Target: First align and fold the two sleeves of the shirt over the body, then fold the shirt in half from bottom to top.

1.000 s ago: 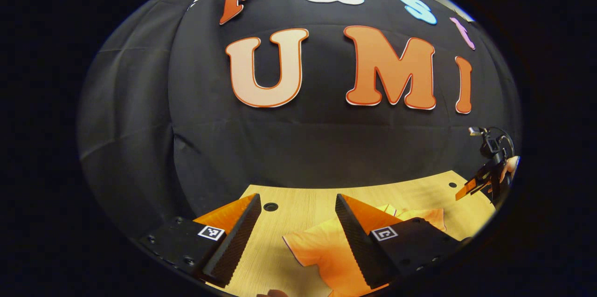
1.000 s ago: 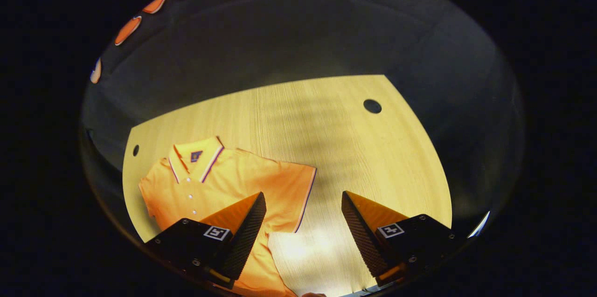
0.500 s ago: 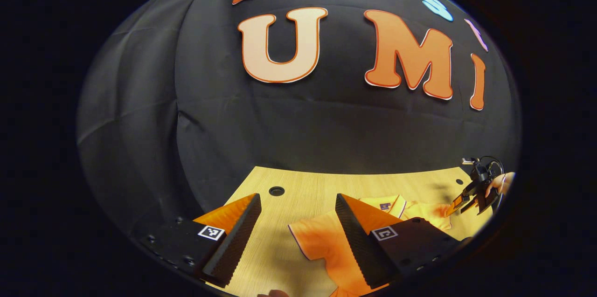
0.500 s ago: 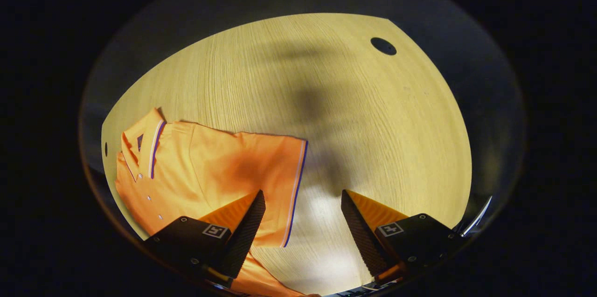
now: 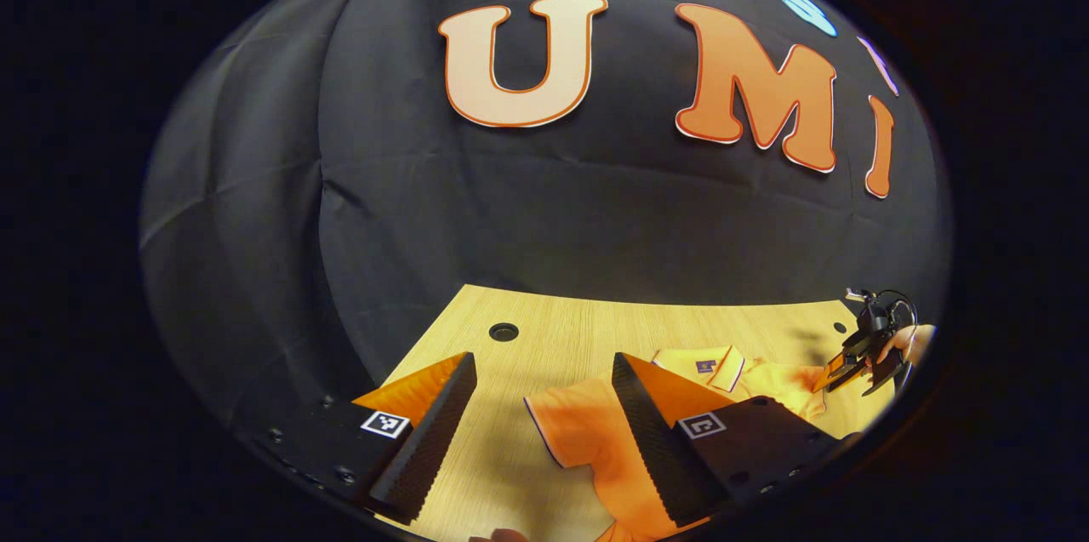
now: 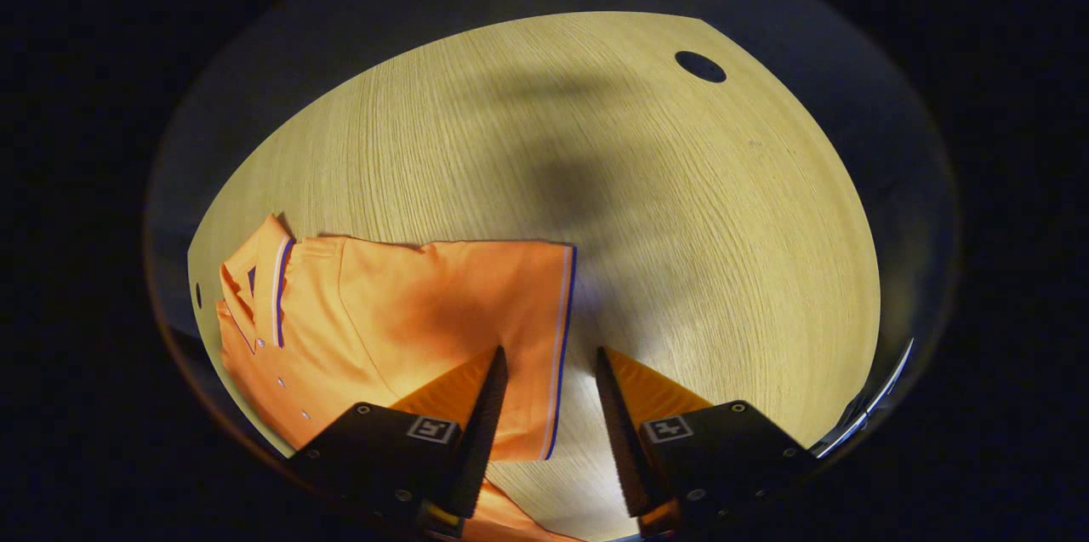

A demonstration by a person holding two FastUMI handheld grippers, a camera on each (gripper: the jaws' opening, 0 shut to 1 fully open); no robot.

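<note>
Over the shirt [image 6: 400, 312] sleeve's hem, right gripper [image 6: 549, 359] half-spread; left gripper [image 5: 544, 367] wide apart, both empty.

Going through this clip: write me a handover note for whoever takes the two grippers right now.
Left gripper: open, holding nothing, with the shirt's sleeve between its fingers.
Right gripper: open but narrow, its fingers either side of the other sleeve's striped hem.
The shirt lies flat on the table, collar spread, sleeves out.
Done: nothing folded.
Left: both sleeve folds, then bottom-to-top fold.

Recording booth: black cloth wall [image 5: 553, 219], wooden table [image 6: 595, 185]
</note>
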